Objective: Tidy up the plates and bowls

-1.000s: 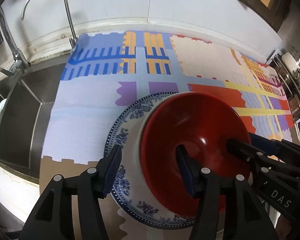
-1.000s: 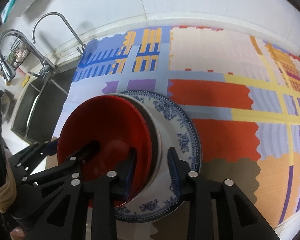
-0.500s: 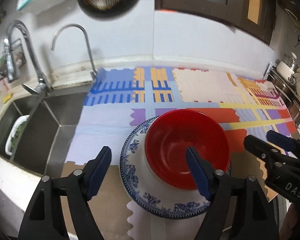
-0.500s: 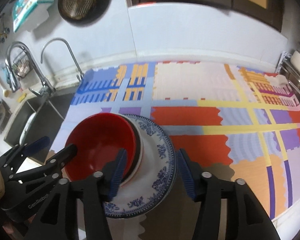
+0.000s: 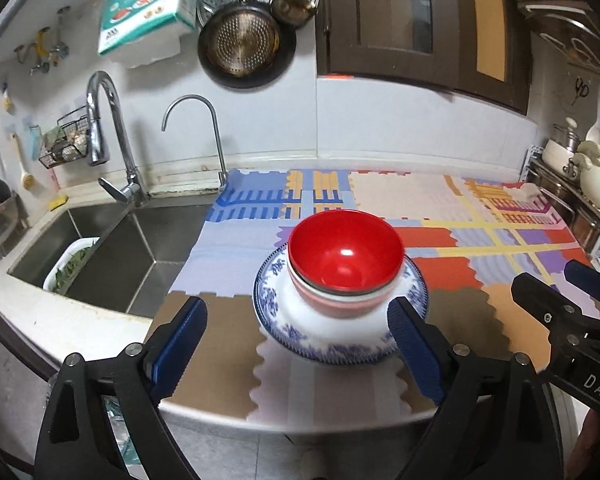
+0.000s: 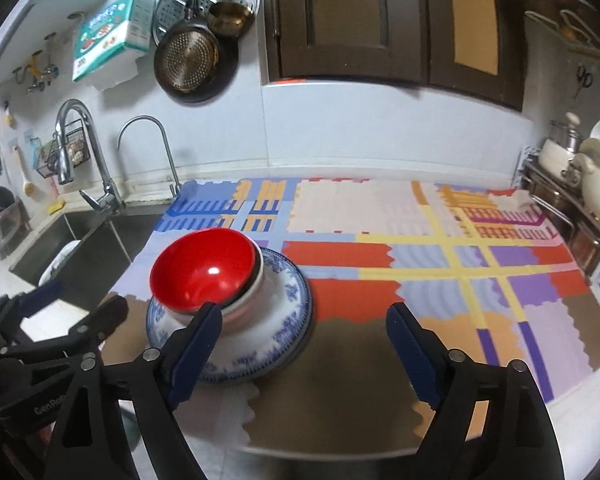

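- The red bowl (image 5: 346,254) sits nested in a white bowl (image 5: 332,312), and that pair stands on the blue-patterned plate (image 5: 340,344), all on the patchwork mat (image 6: 420,264) near the front edge of the counter, just beside the sink (image 5: 112,256).
- A second ago your two grippers were down at the stack, each with a finger inside the red bowl; now both have drawn back and up, and the stack stands on its own with nothing touching it.
- Your left gripper (image 5: 296,344) has just been opening: its jaws stand spread wide. The stack shows between the blue pads (image 5: 180,340) in the picture, but it lies beyond them and they hold nothing.
- Your right gripper (image 6: 304,352) has likewise just been opening: jaws spread and empty, the stack off to its left behind the near pad.
- The red bowl leans a little towards the sink side in the right wrist view, so it looks not quite seated.
- No other plates or bowls show on the mat, so the stacking looks finished from here.
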A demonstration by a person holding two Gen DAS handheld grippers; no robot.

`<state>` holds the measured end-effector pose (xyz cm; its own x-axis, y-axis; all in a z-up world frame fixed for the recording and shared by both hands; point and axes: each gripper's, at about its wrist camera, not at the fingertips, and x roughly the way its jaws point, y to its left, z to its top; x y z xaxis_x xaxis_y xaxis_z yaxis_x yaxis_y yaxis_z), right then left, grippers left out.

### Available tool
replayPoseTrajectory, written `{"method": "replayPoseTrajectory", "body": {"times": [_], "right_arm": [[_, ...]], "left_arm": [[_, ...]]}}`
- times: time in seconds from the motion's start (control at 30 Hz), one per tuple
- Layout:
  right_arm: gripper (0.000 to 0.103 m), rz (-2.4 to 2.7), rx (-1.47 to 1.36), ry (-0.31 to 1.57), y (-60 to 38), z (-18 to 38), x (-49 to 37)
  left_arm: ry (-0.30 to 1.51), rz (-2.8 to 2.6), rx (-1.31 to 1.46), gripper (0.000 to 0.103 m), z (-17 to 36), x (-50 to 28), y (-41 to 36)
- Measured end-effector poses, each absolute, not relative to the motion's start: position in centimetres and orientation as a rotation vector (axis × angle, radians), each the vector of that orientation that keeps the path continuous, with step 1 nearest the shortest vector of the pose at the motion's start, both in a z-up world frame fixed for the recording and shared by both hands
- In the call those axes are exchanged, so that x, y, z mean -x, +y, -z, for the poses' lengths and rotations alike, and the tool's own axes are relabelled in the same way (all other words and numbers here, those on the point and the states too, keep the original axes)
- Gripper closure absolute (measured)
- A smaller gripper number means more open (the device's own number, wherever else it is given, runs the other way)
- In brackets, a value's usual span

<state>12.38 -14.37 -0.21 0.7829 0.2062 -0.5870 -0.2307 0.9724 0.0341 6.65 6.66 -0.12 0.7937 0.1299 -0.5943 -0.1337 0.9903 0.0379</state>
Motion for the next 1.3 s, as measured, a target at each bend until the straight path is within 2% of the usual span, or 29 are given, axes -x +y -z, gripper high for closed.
{"method": "replayPoseTrajectory", "body": {"times": [0.23,0.53,1.3], "right_arm": [[0.014,-0.213,0.039,0.570,-17.1,-0.9,-6.6],[0.011,-0.203,0.030,0.526,-19.5,-2.2,-0.5],[0.011,-0.178,0.011,0.500,-20.8,-3.0,3.3]], "left_arm": [[0.561,-0.160,0.000,0.000,-1.5,-0.4,5.2],[0.544,-0.153,0.006,0.000,-2.6,5.0,3.6],[0.481,-0.140,-0.033,0.000,-3.8,7.6,2.2]]}}
